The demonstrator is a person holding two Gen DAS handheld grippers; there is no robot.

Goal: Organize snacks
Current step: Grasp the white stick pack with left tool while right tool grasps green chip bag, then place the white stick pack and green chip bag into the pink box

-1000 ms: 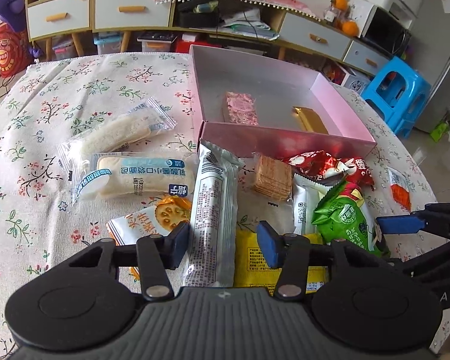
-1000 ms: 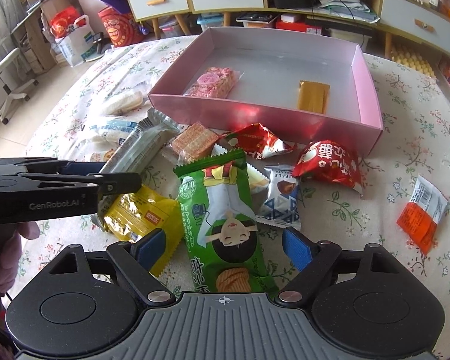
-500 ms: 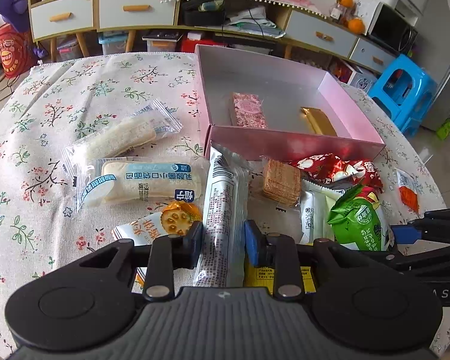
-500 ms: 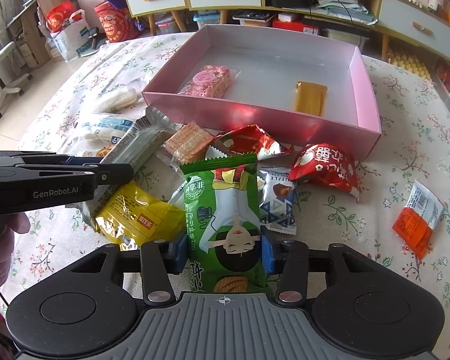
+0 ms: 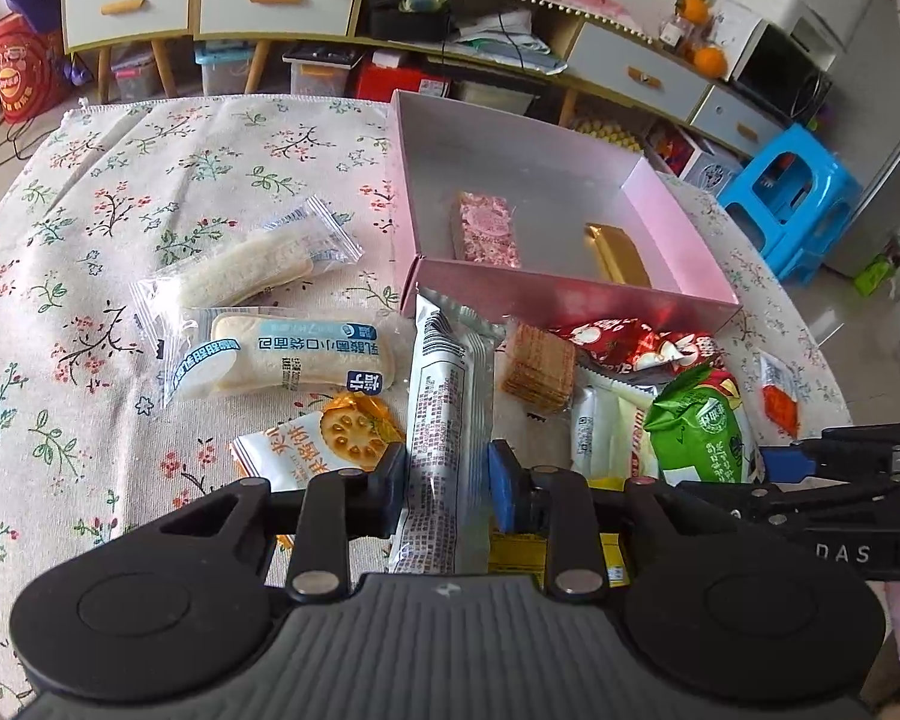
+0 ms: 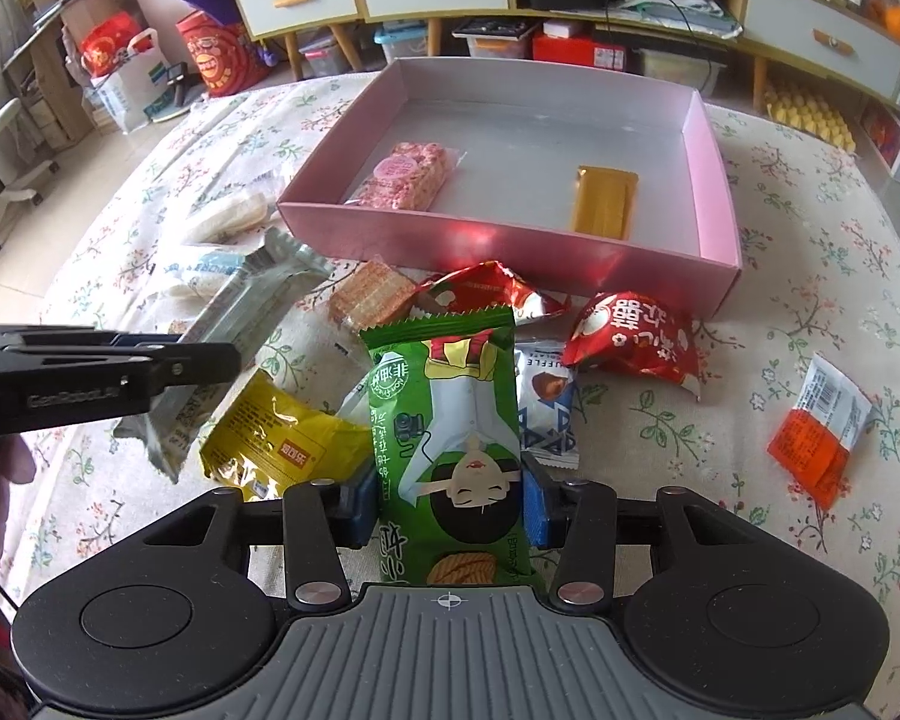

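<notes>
One pink box (image 6: 510, 252) stands on the table (image 6: 810, 240), with two snacks inside: one pink bar (image 6: 405, 175) and one gold bar (image 6: 603, 202). About eleven wrapped snacks lie outside it, two of them red packets (image 6: 636, 345).

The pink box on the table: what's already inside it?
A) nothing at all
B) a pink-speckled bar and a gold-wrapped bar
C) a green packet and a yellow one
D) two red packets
B: inside the pink box lie only a pink-speckled bar and a gold-wrapped bar; every other snack lies outside.
</notes>
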